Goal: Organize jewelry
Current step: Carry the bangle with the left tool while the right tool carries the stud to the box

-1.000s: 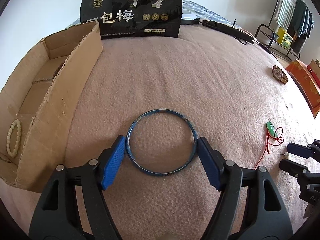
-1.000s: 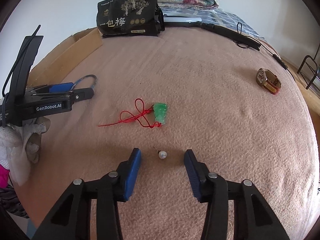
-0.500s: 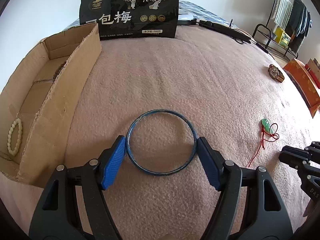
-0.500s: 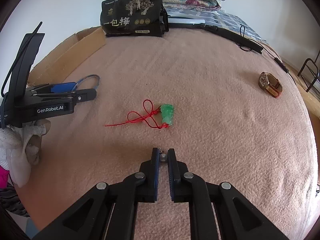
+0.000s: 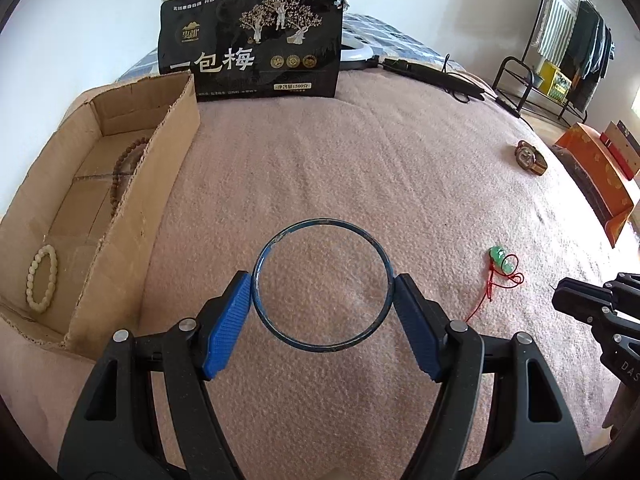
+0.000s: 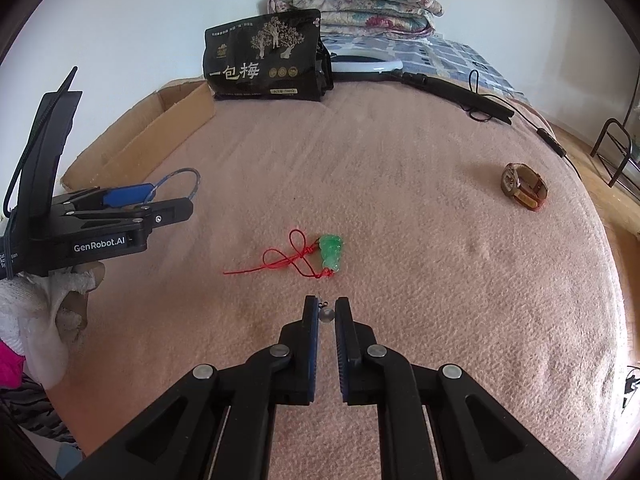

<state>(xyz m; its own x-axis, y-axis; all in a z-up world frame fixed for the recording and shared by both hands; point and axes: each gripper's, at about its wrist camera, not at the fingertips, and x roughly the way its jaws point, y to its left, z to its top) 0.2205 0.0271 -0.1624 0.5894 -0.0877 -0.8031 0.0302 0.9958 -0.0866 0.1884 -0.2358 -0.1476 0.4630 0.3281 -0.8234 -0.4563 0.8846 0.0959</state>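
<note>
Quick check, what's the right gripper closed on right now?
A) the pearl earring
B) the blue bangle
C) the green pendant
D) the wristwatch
A: the right gripper pinches the small pearl earring between its pads; the green pendant lies apart, just ahead on the blanket.

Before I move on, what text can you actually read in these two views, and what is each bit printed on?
"一包梅": large white characters on the black snack bag.
"GenRobot.AI": white lettering on the side of the left tongs.
"DAS": partial lettering, cut off by the frame edge, on the right tongs.
Bag's top line, logo, three round seals and white weight label: too small to read.
Watch dial: unreadable.
</note>
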